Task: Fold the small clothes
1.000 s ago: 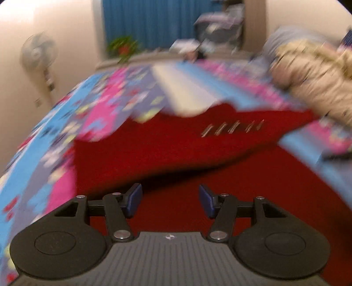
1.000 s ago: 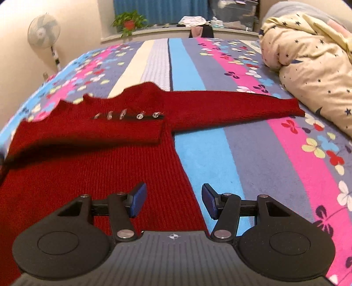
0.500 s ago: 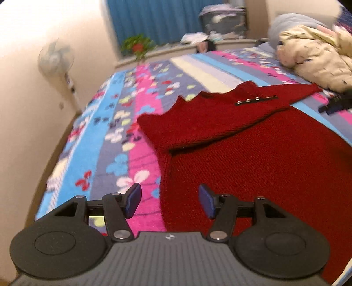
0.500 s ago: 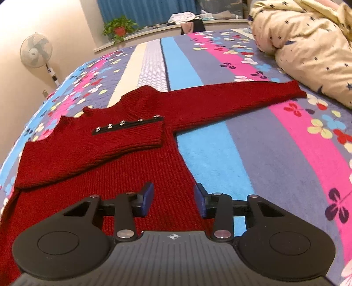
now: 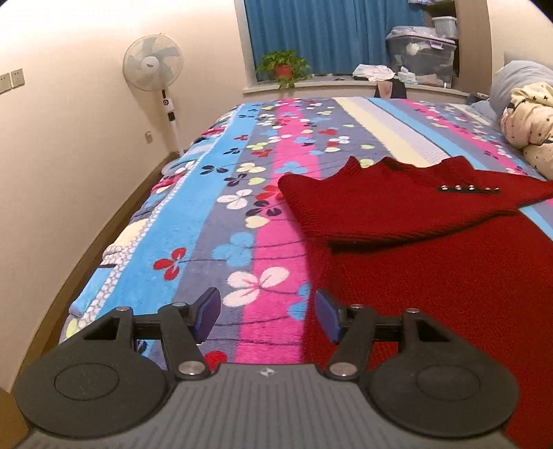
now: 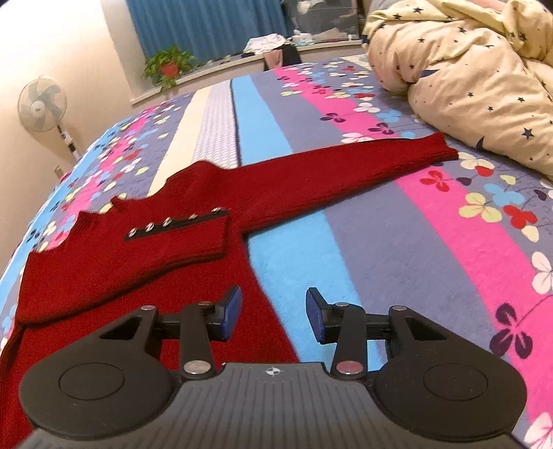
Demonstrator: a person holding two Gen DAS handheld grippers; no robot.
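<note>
On the bed, across a striped floral blanket [image 6: 397,241], we see a red knitted sweater [image 6: 114,266] lying flat. Its one sleeve [image 6: 338,169] stretches out straight toward a star-printed duvet [image 6: 466,79], the cuff ending near the duvet's edge without touching it. Its other sleeve [image 6: 138,255] is folded across the chest, and a dark cuff strip carrying a row of metal buttons [image 6: 176,222] lies uppermost. We find the left gripper [image 5: 264,316] above the sweater's side edge, its blue pads spread wide: bare blanket shows under one pad and the sweater's hem region under the other, with nothing pinched between them. We find the right gripper [image 6: 273,314] above the opposite side edge of the body, its pads set apart more narrowly and likewise holding nothing; red knit shows behind one pad, the blue stripe behind the other. Beyond the bed we note a standing fan [image 5: 153,69], a potted plant [image 5: 283,67] on the window ledge, and a blue curtain [image 5: 325,31].
</note>
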